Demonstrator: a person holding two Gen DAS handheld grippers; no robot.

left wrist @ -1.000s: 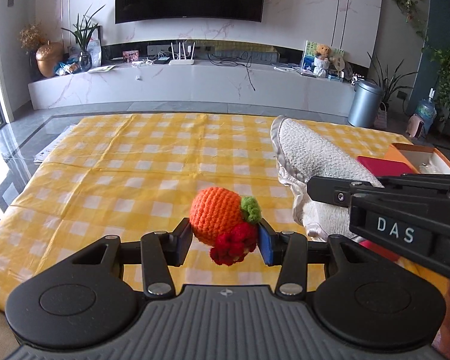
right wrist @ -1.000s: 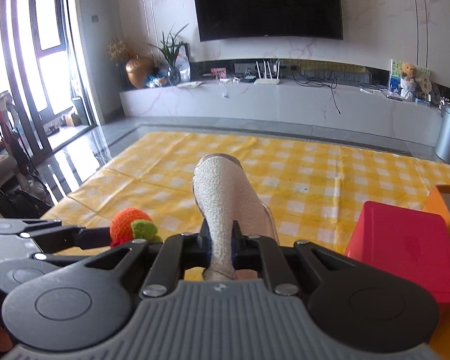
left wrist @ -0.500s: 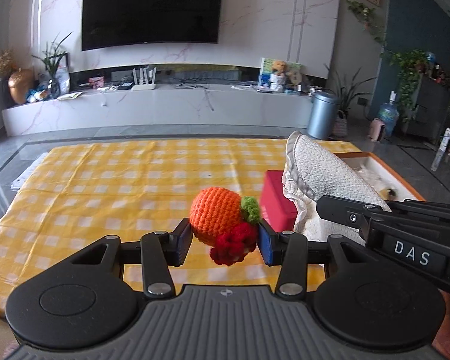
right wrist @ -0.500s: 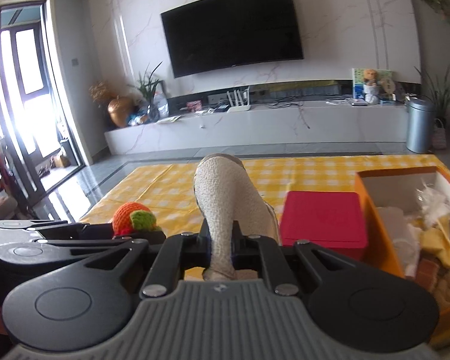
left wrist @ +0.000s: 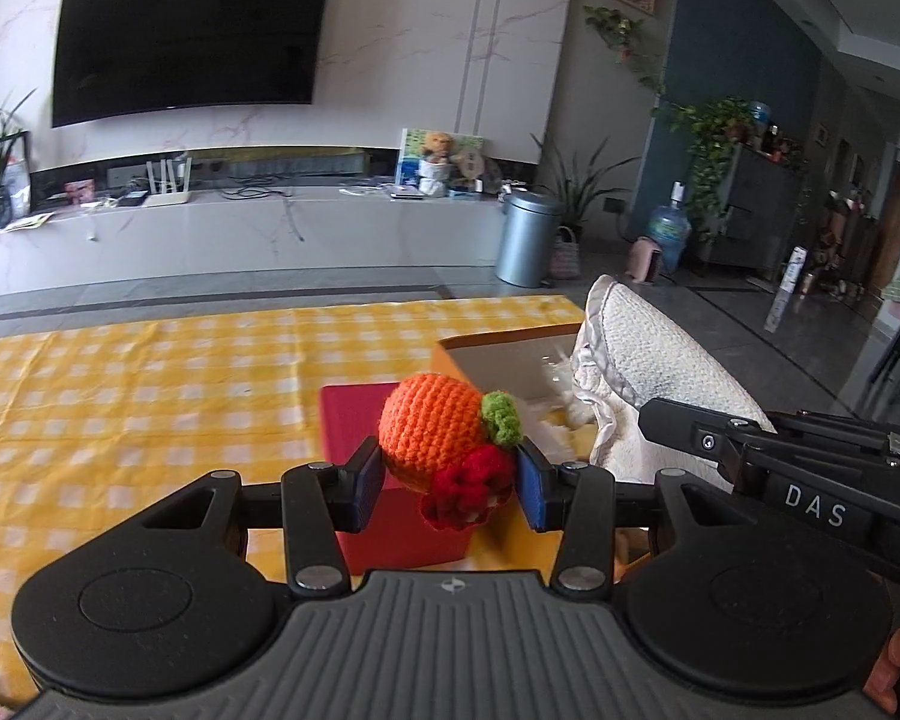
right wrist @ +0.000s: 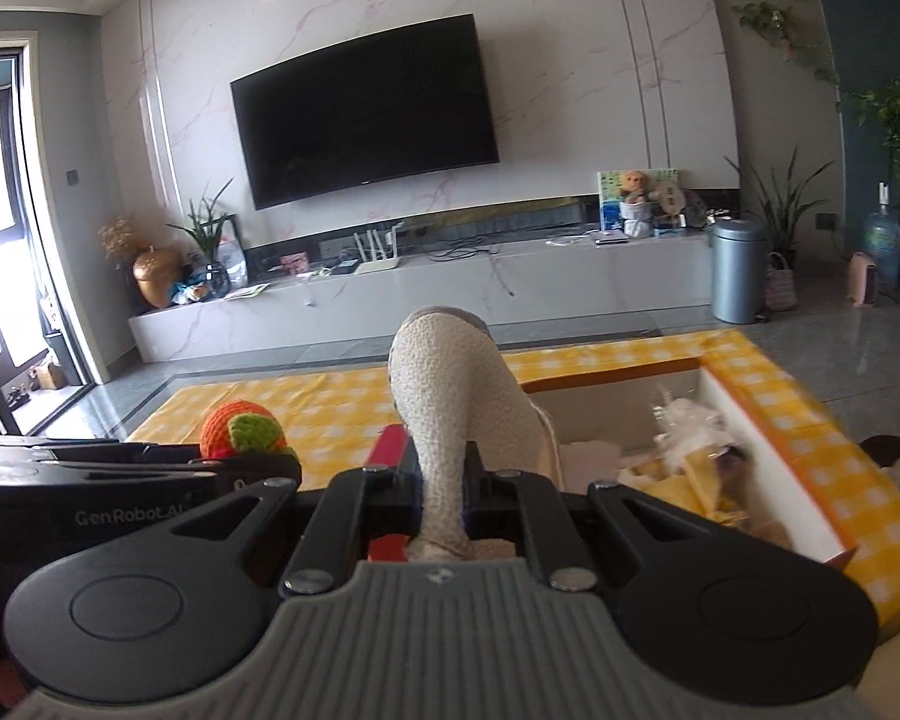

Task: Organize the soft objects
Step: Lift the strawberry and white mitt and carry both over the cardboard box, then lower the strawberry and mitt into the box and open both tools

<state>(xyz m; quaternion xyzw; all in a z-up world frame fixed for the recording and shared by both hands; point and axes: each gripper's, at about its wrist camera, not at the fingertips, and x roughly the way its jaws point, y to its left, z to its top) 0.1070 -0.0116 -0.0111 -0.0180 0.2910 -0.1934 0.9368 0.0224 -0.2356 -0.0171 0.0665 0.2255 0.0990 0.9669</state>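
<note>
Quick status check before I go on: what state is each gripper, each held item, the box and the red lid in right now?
left gripper: shut on the crochet orange.
crochet orange: held off the table, above the red lid.
right gripper: shut on the cream cloth.
cream cloth: lifted, standing up from the jaws.
orange box: open, soft items inside.
red lid: flat on the tablecloth beside the box.

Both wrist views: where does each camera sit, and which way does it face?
Left wrist: behind the left gripper, facing the TV wall; fingers clamp a crochet orange; right gripper alongside.
Right wrist: behind the right gripper, same facing; fingers clamp a cream cloth; left gripper alongside.
Shared: orange, cloth, red box, open bin, checked cloth.
</note>
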